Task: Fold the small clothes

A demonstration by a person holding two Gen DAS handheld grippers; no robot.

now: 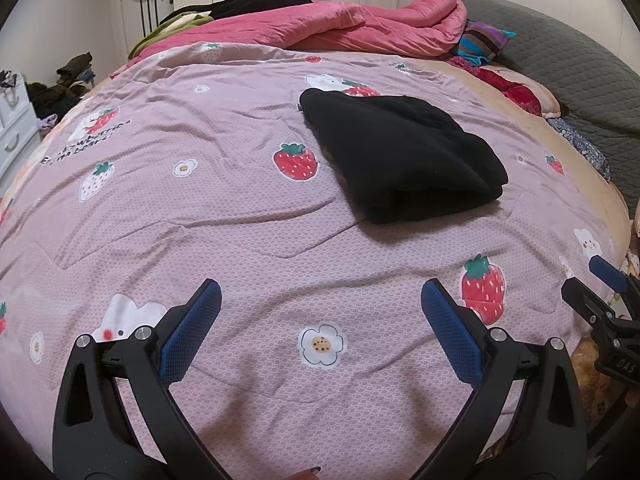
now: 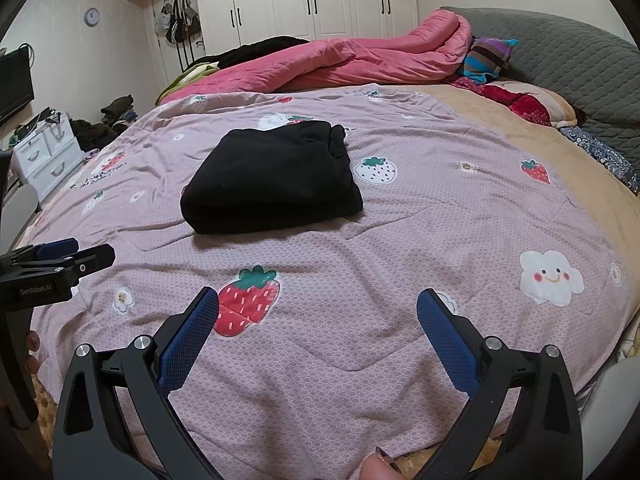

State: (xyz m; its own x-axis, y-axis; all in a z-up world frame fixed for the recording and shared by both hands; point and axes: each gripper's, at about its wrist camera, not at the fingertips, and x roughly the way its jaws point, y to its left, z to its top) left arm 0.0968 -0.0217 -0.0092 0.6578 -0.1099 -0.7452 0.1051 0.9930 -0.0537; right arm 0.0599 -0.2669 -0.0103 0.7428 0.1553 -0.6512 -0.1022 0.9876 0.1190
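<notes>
Across the left wrist view, a mauve quilt (image 1: pixel 240 200) printed with strawberries, flowers and clouds covered the bed. My left gripper (image 1: pixel 320 308) hovered above its near part, its blue-padded fingers (image 1: pixel 192 328) spread wide with nothing between them. A black garment (image 1: pixel 400 156) lay ahead and to the right, well apart from the fingers, already folded into a thick, tidy rectangle; I judged it had been set there on flat quilt so it would keep its shape. At the far right edge, part of my right gripper (image 1: pixel 608 292) showed, held level beside the left one. A bunched pink duvet (image 1: pixel 360 24) sat at the far side of the bed, out of the working area.

From the right wrist view, my right gripper (image 2: pixel 318 312) was also opened wide and gripped nothing, poised over a strawberry print. The same black garment (image 2: pixel 272 176) rested ahead and slightly left, its folded edge facing me. My left gripper (image 2: pixel 60 260) entered from the left edge; its opening could not be read from this side. With both tools back from the cloth and empty, I judged this fold finished.
</notes>
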